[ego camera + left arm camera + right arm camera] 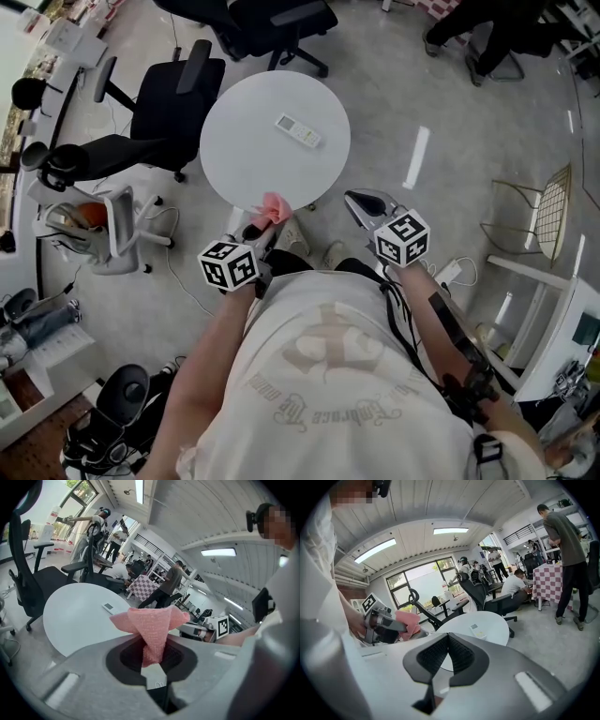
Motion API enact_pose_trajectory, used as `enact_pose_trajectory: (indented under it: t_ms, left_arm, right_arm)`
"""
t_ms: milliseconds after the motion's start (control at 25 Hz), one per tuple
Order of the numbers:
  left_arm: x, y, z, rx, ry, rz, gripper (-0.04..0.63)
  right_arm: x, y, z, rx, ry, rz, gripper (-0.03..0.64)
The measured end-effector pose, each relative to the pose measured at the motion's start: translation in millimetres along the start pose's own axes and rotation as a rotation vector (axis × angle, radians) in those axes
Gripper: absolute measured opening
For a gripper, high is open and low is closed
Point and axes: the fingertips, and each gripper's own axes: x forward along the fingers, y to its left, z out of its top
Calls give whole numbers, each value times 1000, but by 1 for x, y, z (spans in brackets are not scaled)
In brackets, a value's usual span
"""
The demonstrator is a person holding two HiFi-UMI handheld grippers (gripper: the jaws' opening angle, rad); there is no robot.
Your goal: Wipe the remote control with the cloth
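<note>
Two grippers show ahead of the person in the head view. The left gripper point(262, 221) is at the near rim of a round white tabletop point(239, 159) with a pink cloth point(274, 208) at its tip. The right gripper point(361, 202) is just off that rim, over the grey floor point(450, 112). The remote control point(298, 130) lies flat toward the far side of the tabletop, well apart from both grippers. Only this view shows the whole round top, the black office chairs point(173, 103) to its left, a wire chair point(548, 211) at the right and the person's pale printed shirt point(328, 375). The left gripper view shows the grip itself: the jaws pinch the lower end of the cloth, which stands up in a bunch and flares out above them. The remote lies beyond it on the tabletop, and the right gripper's marker cube is off to the right. This view also takes in a ribbed ceiling with strip lights point(220, 552), people standing farther back and a checked table cover point(143, 587). In the right gripper view the jaws are pressed together with nothing between them. The left gripper and its cloth are at the left and the remote is ahead on the tabletop, with large windows point(422, 585) behind. A standing person point(567, 550) is at the right.
</note>
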Motion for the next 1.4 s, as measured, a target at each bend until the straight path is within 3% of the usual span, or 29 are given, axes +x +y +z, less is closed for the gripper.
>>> enact_pose_trajectory:
  t_ms: [200, 480, 960, 1200, 1400]
  left_arm:
    - [25, 17, 9, -10, 25, -39, 40]
    - [57, 50, 57, 23, 75, -113, 40]
    - [75, 96, 104, 44, 133, -205, 41]
    - [80, 112, 106, 18, 153, -204, 41]
    - [100, 118, 97, 12, 220, -181, 44]
  right_arm:
    - [15, -14, 7, -2, 19, -34, 11]
    - [50, -42, 26, -10, 51, -119, 11]
    - [102, -63, 42, -18, 139, -269, 8]
    - [124, -71, 30, -23, 207, -265, 8]
    - [139, -91, 11, -53, 285, -243, 12]
